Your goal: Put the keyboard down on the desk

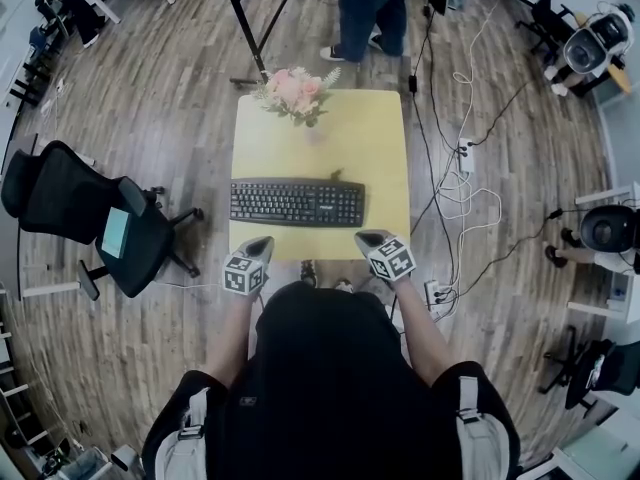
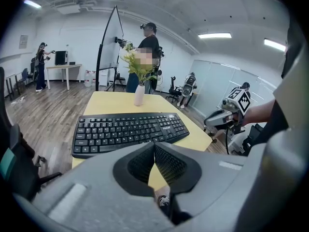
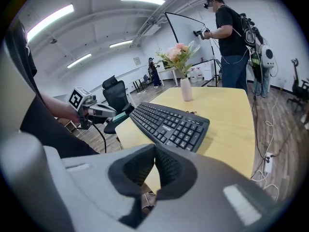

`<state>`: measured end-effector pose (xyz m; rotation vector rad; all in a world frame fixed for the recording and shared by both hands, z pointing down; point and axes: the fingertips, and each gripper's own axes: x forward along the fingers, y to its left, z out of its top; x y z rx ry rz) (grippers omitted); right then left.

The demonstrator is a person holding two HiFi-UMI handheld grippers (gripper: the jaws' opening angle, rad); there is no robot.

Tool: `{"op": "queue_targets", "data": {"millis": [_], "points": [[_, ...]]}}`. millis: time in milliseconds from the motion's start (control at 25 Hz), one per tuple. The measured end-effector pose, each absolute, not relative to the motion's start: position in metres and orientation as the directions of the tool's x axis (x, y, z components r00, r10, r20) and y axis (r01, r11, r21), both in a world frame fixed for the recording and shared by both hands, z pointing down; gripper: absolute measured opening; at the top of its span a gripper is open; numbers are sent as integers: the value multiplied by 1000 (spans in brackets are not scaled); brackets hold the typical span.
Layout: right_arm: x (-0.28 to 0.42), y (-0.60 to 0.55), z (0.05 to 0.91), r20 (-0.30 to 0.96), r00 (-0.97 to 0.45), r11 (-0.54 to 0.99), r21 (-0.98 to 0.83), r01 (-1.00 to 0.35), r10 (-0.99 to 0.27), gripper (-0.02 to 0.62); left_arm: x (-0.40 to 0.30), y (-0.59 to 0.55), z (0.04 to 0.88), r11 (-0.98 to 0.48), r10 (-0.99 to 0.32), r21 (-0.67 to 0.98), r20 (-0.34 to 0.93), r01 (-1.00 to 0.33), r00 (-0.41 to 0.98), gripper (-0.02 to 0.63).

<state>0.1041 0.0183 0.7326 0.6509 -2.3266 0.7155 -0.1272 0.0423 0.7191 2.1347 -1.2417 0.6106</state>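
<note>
Lying flat on the square yellow-topped desk (image 1: 330, 138), close to its near edge, with nothing gripping it: the black plastic full-size keyboard (image 1: 297, 203), keys up, long axis set left to right across the front of the person. Poised just off that near edge, apart from the keyboard: the grey left gripper (image 1: 262, 241) with its marker cube and the matching grey right gripper (image 1: 368, 236), both pointing forward at the keyboard's long front side. Shown in each gripper view with ribbed pads pressed together and nothing between them, so both empty. Placed straight ahead of both sets of jaws, the left one facing the keyboard's left half, the right one facing its right end; neither clearly the nearer. Standing well behind, at the desk's far edge, a small pale vase of pink flowers (image 1: 297, 93), out of the way of any reach. Judged from this alone, either set down already or not yet lifted; any fresh hold calling first for parted jaws, then a short forward reach, one gripper to each short end rather than both to the long side.
</note>
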Motion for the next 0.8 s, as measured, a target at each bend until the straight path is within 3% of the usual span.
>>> {"op": "queue_targets", "data": {"millis": [800], "points": [[130,24,731,680,-690,759,-305,-576,-250,2,-107,58,716,-374,-625,249,644,-893,442,12]]}}
